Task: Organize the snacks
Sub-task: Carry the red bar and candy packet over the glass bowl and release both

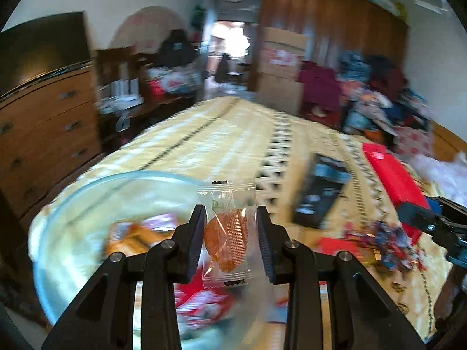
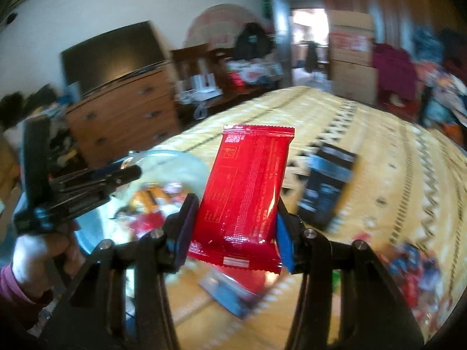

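Observation:
My left gripper (image 1: 229,233) is shut on a clear packet with an orange snack (image 1: 226,237) and holds it above a clear glass bowl (image 1: 58,204) that has several snacks inside. My right gripper (image 2: 233,218) is shut on a red foil snack packet (image 2: 243,186), held upright above the bed. The bowl also shows in the right wrist view (image 2: 178,163), left of the red packet, with the left gripper (image 2: 87,186) and the hand holding it beside it. The right gripper with its red packet (image 1: 391,175) shows at the right of the left wrist view.
A dark box (image 1: 321,192) stands on the yellow patterned bedspread (image 1: 219,134); it also shows in the right wrist view (image 2: 327,180). A pile of small wrapped snacks (image 1: 385,242) lies at the right. A wooden dresser (image 1: 43,122) stands left of the bed. Clothes are piled at the far right.

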The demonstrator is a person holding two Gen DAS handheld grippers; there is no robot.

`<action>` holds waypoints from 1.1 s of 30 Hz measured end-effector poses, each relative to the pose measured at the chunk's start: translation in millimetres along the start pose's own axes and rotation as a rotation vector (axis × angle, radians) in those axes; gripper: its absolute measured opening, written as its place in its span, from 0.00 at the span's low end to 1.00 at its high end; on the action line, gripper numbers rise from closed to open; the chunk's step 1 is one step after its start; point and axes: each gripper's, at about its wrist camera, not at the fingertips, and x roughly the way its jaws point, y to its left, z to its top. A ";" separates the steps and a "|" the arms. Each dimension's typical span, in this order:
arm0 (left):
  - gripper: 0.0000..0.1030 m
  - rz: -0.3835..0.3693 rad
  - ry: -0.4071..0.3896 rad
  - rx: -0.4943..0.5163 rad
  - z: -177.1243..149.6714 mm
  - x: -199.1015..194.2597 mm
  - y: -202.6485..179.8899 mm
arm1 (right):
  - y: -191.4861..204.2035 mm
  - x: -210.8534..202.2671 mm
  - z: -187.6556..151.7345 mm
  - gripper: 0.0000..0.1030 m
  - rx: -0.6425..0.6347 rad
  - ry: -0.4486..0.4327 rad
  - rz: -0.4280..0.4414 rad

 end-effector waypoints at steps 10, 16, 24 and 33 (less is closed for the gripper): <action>0.34 0.124 0.079 -0.078 -23.1 18.2 72.5 | 77.3 75.7 10.7 0.49 -0.073 0.121 0.147; 0.34 0.121 0.095 -0.093 -29.0 26.0 83.0 | 89.4 86.8 9.8 0.49 -0.087 0.156 0.148; 0.34 0.116 0.100 -0.098 -29.5 28.9 88.7 | 99.2 97.2 12.3 0.49 -0.085 0.170 0.146; 0.34 0.117 0.107 -0.099 -31.0 31.3 90.9 | 104.3 100.4 11.7 0.49 -0.085 0.171 0.150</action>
